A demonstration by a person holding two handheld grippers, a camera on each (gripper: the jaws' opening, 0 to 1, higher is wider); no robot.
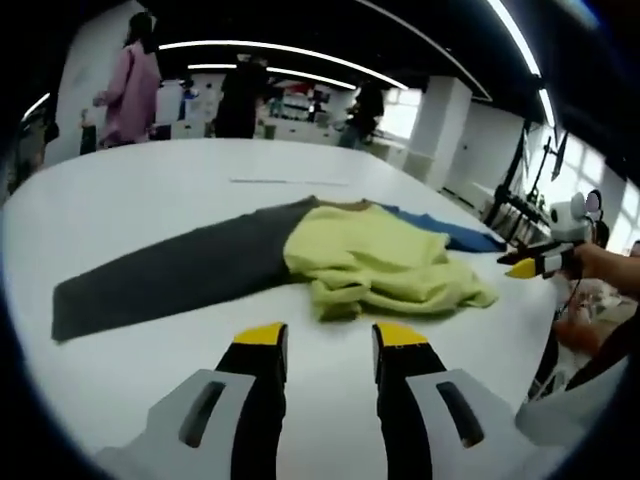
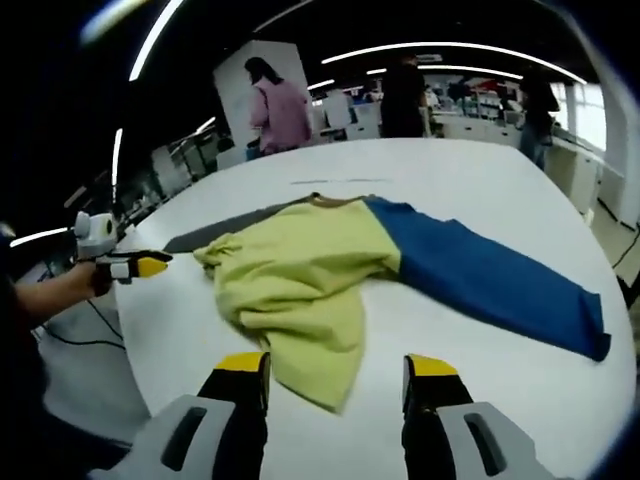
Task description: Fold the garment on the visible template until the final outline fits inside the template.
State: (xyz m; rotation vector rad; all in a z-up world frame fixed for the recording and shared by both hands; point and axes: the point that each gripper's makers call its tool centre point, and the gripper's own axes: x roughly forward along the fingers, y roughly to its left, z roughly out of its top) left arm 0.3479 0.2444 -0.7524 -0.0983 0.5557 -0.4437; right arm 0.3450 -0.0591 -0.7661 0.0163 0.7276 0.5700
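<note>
A garment lies crumpled on the white table (image 1: 130,200). Its yellow-green body (image 1: 372,262) is bunched in the middle, a dark grey sleeve (image 1: 170,270) stretches one way and a blue sleeve (image 2: 480,275) the other. My left gripper (image 1: 331,340) is open over bare table, short of the yellow body; it is also seen at the table's edge as the left gripper (image 2: 140,266). My right gripper (image 2: 338,368) is open, its jaws either side of the yellow hem (image 2: 320,380), holding nothing. From the other side this right gripper (image 1: 535,266) shows in a hand.
A faint thin line (image 1: 290,181) marks the table beyond the garment. Several people stand at the far end, one in pink (image 2: 280,115). Desks and equipment stands (image 1: 520,200) line the room past the table's edge.
</note>
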